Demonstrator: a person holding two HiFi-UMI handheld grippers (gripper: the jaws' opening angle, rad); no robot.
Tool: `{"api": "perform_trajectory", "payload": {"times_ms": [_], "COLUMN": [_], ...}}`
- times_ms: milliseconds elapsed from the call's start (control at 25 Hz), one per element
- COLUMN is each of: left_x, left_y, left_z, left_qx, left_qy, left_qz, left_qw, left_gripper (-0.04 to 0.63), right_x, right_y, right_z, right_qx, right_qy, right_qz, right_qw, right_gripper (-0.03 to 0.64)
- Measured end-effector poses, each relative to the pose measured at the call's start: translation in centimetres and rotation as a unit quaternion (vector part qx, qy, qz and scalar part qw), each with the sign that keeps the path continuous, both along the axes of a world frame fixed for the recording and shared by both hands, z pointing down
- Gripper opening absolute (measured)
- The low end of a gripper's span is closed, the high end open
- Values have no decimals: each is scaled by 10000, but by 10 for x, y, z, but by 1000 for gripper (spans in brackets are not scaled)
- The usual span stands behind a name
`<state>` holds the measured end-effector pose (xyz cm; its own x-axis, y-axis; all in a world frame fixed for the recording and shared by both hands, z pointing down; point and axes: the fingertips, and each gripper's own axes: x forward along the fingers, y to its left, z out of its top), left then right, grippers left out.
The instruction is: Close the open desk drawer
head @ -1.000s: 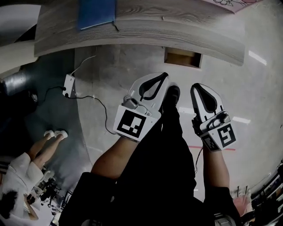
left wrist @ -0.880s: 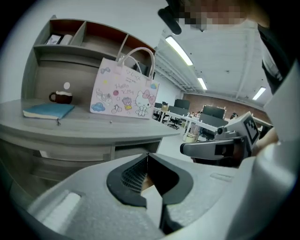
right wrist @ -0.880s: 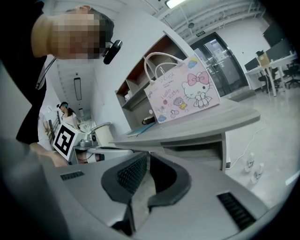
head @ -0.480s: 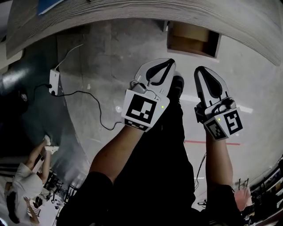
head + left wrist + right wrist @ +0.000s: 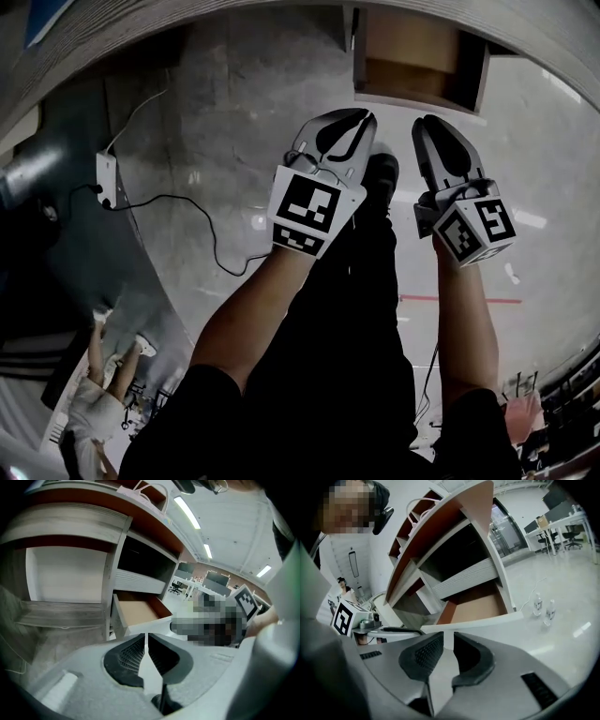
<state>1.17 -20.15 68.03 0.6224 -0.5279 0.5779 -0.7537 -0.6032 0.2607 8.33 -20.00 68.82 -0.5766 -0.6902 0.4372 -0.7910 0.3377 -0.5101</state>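
Note:
The open desk drawer [image 5: 417, 66] juts out from under the wooden desk at the top of the head view, its brown inside empty. My left gripper [image 5: 354, 118] hangs just below and left of the drawer's front, jaws shut on nothing. My right gripper [image 5: 431, 126] is beside it, right under the drawer's front panel, also shut and empty. In the left gripper view the drawer [image 5: 139, 612] lies ahead beyond the left gripper [image 5: 146, 638], a short gap away. The right gripper view has the drawer's white front [image 5: 474, 622] close above the right gripper [image 5: 447, 638].
A white power strip [image 5: 104, 178] with a black cable lies on the concrete floor to the left. Another person [image 5: 94, 412] stands at lower left. Two small bottles [image 5: 543, 606] stand on the floor right of the drawer. A dark shoe [image 5: 381, 178] sits between the grippers.
Both grippers have moved up toward the drawer, which now looms larger and nearer in the head view. Both have stayed shut throughout.

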Motion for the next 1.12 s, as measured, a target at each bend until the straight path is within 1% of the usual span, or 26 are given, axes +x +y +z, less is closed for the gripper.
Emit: {"api": "perform_trajectory", "payload": {"times_ms": [160, 240, 360, 480, 680, 1120], "left_x": [3, 3, 4, 6, 8, 7], "left_y": [-8, -14, -28, -44, -66, -100], "left_z": [8, 8, 3, -10, -20, -18], "left_qx": [-42, -9, 137, 313, 478, 775], "left_qy": [-10, -16, 27, 87, 88, 133], "left_qz": [-70, -106, -173, -226, -219, -315], "left_qw": [10000, 9999, 9998, 9992, 9986, 9964], "left_gripper": [9, 9, 9, 9, 9, 9], "right_x": [3, 4, 4, 0, 0, 9], "right_y": [-8, -14, -28, -41, -62, -96], "right_z": [10, 6, -3, -7, -14, -7], "right_qx": [-166, -99, 47, 26, 82, 91], "right_qy": [145, 175, 211, 185, 195, 129], "right_qz": [198, 316, 385, 334, 320, 557], "right_qw": [9996, 9993, 9990, 9993, 9993, 9983], "right_gripper": [57, 37, 23, 23, 23, 23]}}
